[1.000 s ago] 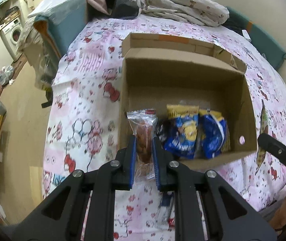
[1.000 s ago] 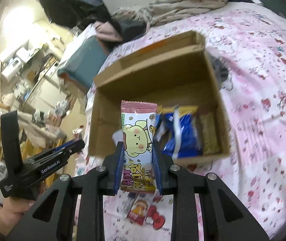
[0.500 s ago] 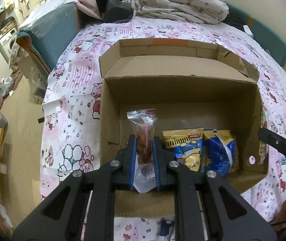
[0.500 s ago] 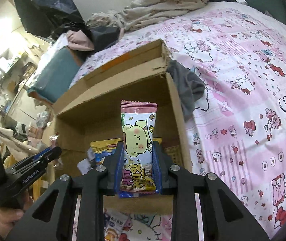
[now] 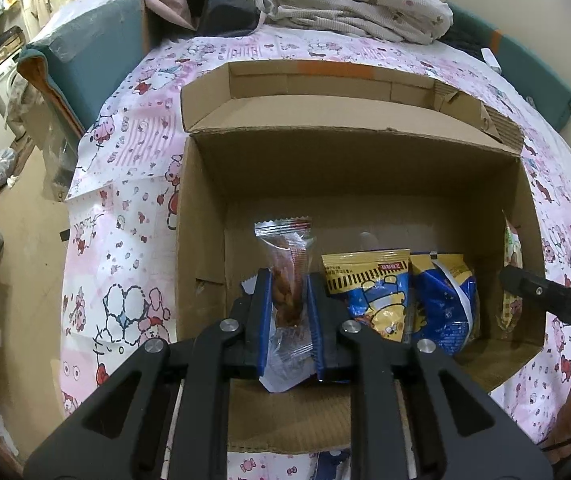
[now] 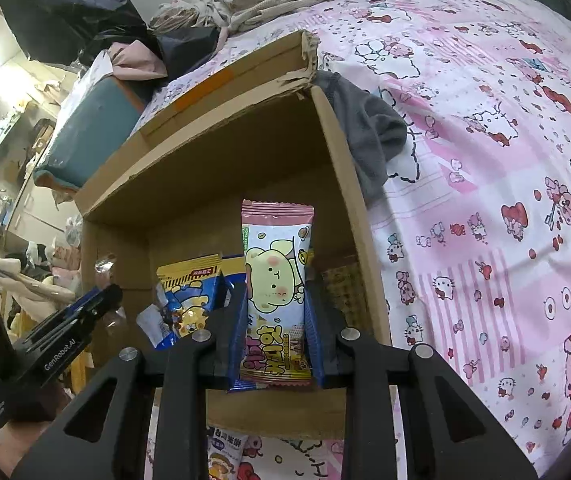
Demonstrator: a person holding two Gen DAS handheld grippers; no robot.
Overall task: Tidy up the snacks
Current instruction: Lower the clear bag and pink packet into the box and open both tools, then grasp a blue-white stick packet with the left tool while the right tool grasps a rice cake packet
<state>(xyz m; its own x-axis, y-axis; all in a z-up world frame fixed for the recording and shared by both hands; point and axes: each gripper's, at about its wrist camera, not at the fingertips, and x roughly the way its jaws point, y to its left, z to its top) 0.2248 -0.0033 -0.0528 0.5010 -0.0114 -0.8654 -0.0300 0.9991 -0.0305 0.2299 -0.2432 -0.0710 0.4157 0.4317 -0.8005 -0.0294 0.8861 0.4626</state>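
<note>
Left wrist view — left gripper (image 5: 289,312), lower centre of frame, jaws opening, with a clear snack packet (image 5: 288,280) upright between the blue pads (image 5: 264,320), which touch its sides. The packet now hangs inside the cardboard box (image 5: 201,240), left of a yellow-blue snack bag (image 5: 369,292) and a second blue bag (image 5: 443,300); a second ago it stood at the box's near left corner, over the rim. The box fills far more of the frame than before. The right gripper's finger (image 5: 541,292) enters at the right edge. The pink patterned bedsheet (image 5: 125,184) surrounds the box.

Right wrist view — right gripper (image 6: 275,320), lower centre, clenched on a pink cookie packet (image 6: 276,280), upright. The packet now sits over the box (image 6: 341,184) interior, close to the right wall, right of the yellow-blue bag (image 6: 189,292); earlier it was in front of the near wall. The left gripper (image 6: 97,304) appears lower left, nearer the box than before. A grey cloth (image 6: 369,128) drapes beside the box's right wall. Another packet (image 6: 225,452) lies on the sheet below the box.
</note>
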